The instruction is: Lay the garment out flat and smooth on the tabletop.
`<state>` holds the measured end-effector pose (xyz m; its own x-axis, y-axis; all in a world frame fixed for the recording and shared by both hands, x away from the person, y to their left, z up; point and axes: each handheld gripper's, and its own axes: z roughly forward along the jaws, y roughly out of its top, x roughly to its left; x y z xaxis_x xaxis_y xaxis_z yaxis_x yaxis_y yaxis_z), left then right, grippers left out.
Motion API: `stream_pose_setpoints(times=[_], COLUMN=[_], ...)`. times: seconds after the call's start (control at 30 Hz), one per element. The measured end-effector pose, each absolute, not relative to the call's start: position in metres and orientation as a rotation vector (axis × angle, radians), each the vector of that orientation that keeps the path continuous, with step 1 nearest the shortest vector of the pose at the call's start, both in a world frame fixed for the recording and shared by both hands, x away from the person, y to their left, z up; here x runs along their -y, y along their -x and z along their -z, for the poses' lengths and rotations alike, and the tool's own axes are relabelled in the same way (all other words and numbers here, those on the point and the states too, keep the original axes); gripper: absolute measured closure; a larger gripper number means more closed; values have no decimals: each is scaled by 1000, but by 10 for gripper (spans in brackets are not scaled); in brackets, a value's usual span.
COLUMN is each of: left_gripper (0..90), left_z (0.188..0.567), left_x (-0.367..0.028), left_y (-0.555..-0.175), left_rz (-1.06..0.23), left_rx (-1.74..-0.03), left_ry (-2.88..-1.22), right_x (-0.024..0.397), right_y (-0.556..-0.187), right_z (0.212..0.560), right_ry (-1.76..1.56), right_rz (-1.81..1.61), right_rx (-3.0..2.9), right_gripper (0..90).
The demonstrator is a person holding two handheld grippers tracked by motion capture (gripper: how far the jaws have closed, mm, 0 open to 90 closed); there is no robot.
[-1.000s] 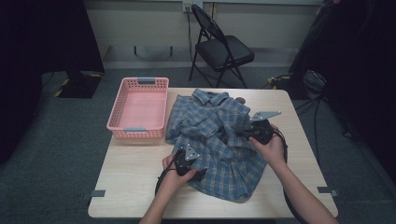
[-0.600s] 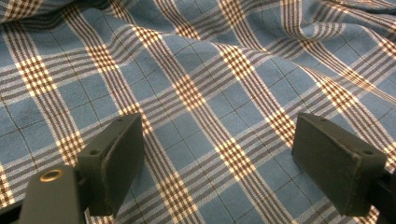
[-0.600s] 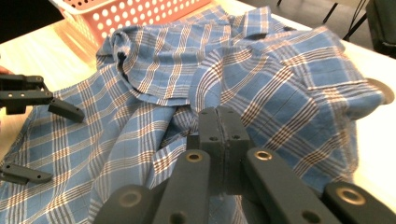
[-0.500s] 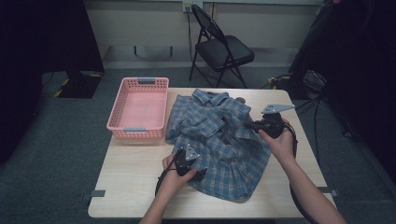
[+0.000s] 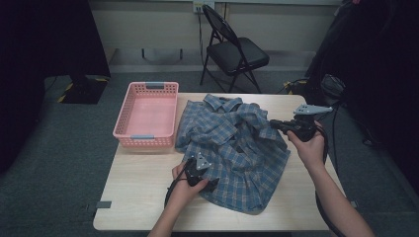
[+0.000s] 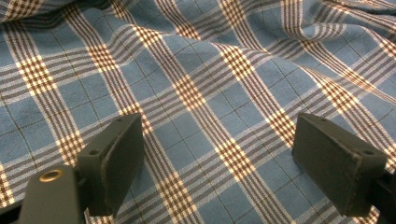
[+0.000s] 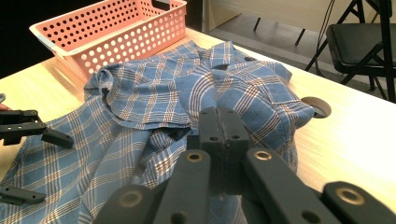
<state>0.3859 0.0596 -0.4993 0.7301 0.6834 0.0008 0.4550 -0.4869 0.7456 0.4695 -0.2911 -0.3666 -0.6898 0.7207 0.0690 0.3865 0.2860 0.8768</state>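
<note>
While the blue plaid shirt [image 5: 234, 148] lies crumpled across the middle of the wooden table [image 5: 138, 197], just right of the pink basket [image 5: 147, 114], both grippers are at it from opposite sides. The left gripper [image 5: 200, 173] sits low at the shirt's near left edge, and the left gripper view shows its jaws spread wide over the cloth with nothing pinched between them. The right gripper [image 5: 276, 124] is up at the shirt's right side, level and pointing left. Its jaws are pressed fully together in the right gripper view, with a fold of shirt bunched up right at the tips, so it looks like it's pinching the fabric. A black folding chair [image 5: 237, 52] stands behind the table.
</note>
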Motion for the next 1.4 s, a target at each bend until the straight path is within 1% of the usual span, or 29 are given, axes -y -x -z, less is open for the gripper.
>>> stream_pose_setpoints(times=[0.17,0.37,0.83,1.17,1.4], left_gripper=[165,165,158,155,154], left_z=[499,499,499,499,499], left_x=[-60,-59,-58,-56,-53], left_y=[-386,-386,-385,-385,-384], left_rz=[-384,-385,-384,-381,-378], left_rx=[-856,-859,-861,-857,-846], left_ry=[-2168,-2168,-2168,-2171,-2173], right_x=[293,304,349,385,415], right_y=[-469,-470,-470,-458,-454], right_z=[368,365,364,362,363], right_ry=[-998,-1025,-1116,-1171,-1226], right_rz=[-1361,-1368,-1344,-1306,-1217], right_rx=[-2215,-2173,-2075,-2019,-1969], right_gripper=[900,900,900,900,900])
